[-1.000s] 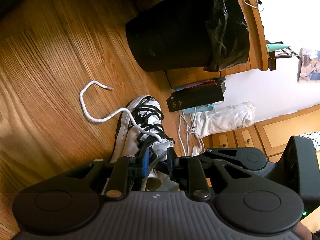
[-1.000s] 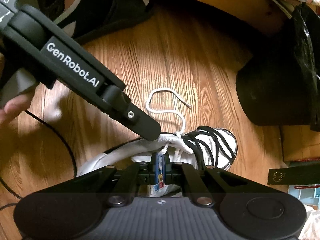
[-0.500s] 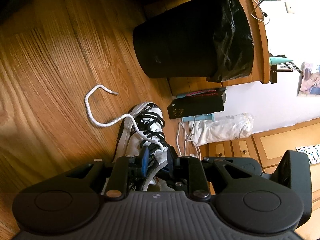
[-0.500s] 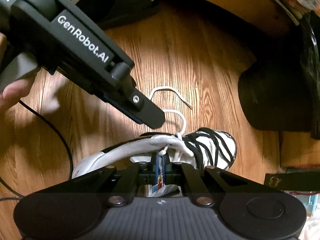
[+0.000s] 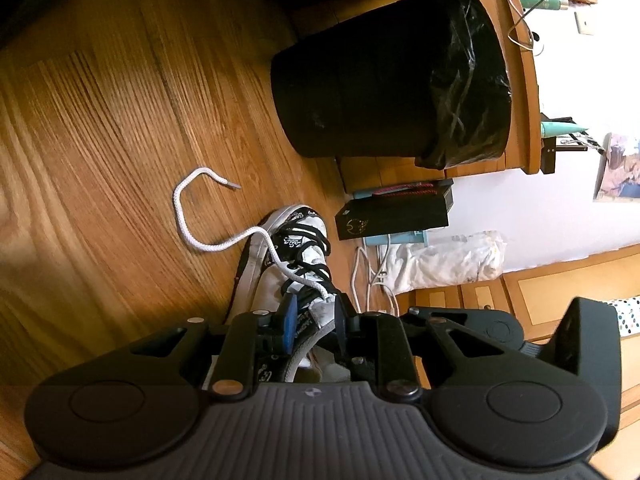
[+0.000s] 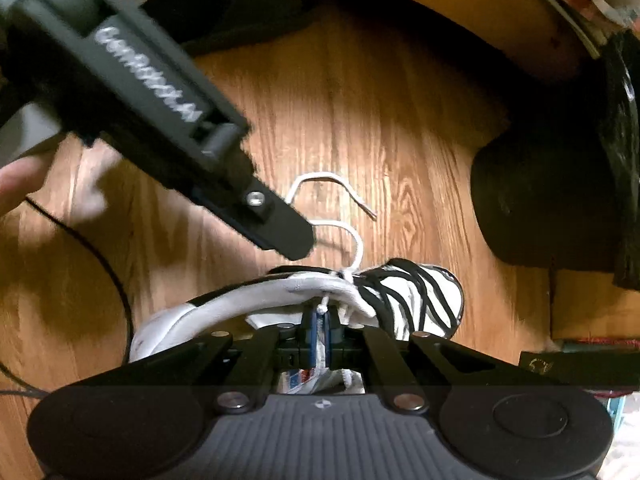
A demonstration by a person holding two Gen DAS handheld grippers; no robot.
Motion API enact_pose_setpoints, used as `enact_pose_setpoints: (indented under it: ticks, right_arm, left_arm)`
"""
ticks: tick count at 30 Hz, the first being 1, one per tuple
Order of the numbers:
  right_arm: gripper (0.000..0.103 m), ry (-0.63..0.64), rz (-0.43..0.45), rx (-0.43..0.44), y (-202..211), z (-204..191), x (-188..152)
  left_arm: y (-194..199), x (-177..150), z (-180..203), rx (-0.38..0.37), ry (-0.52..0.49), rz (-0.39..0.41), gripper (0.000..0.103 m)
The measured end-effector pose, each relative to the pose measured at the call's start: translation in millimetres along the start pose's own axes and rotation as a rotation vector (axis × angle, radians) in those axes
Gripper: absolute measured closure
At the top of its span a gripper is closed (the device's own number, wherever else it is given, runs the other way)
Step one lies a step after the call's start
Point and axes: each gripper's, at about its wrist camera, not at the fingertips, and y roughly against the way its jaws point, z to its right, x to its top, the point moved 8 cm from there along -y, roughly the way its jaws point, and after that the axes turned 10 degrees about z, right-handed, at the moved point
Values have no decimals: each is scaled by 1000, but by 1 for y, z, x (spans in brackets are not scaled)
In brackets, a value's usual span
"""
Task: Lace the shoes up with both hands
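Observation:
A white sneaker (image 5: 280,276) with black laces lies on the wood floor; it also fills the middle of the right wrist view (image 6: 420,296). A white lace (image 5: 188,224) runs from its upper eyelets and curls loose over the floor. My right gripper (image 6: 320,332) points steeply down over the shoe's opening and is shut on a stretch of that white lace (image 6: 324,304). My left gripper (image 5: 314,314) has its jaws a little apart, with the shoe's collar seen through the gap. In the right wrist view, one of its fingers (image 6: 280,228) hovers just off the collar.
A black bin (image 5: 384,80) with a plastic liner stands beyond the shoe's toe, against wooden furniture. A black box (image 5: 392,216), white cables (image 5: 372,276) and a white bag (image 5: 448,260) lie to the right. A thin black cable (image 6: 100,256) crosses the floor by a person's hand (image 6: 20,184).
In the right wrist view, the left gripper's finger rested on the shoe's collar and now sits slightly off it. The right gripper and the lace in it have not moved.

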Motion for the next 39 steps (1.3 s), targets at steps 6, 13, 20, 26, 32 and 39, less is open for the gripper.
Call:
enact_pose_setpoints:
  ticks: [6, 13, 20, 26, 32, 39]
  right_arm:
    - [99, 15, 6, 2, 1, -3, 1]
    - [99, 16, -11, 5, -5, 2, 1]
    - [98, 132, -18, -10, -8, -7, 0]
    - [97, 112, 60, -33, 6, -4, -5]
    - [97, 84, 98, -40, 15, -3, -8]
    - [97, 97, 69, -52, 8, -3, -14]
  left_arm:
    - [-2, -3, 0, 1, -5, -9, 81]
    - [-2, -2, -3, 6, 3, -3, 81]
    - [-1, -3, -4, 7, 6, -4, 81]
    - [0, -1, -4, 9, 9, 3, 81]
    - [0, -2, -3, 11, 4, 1, 81]
    - [0, -3, -4, 13, -6, -5, 81]
